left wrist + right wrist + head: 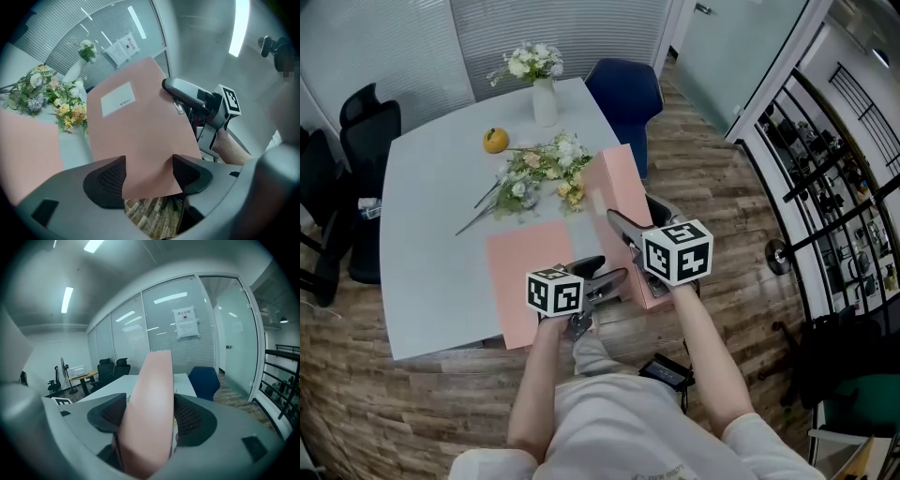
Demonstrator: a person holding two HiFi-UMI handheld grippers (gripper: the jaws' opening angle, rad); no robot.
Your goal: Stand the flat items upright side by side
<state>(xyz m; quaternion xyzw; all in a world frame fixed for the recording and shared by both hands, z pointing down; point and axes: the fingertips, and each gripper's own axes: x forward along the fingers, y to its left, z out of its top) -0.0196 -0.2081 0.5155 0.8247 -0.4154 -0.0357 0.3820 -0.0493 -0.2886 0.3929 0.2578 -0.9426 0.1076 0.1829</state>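
Observation:
Two pink folders are in play. One folder lies flat near the front edge of the white table. The other, labelled folder is raised on edge at the table's right side. My right gripper is shut on that folder, which shows edge-on between its pads. My left gripper stands open just below it, the folder's lower corner showing in the gap between its fingers. The right gripper clamps the folder's right edge in the left gripper view.
Loose artificial flowers lie mid-table beyond the folders. An orange and a white vase of flowers stand farther back. A blue chair is at the far right corner and black chairs at the left.

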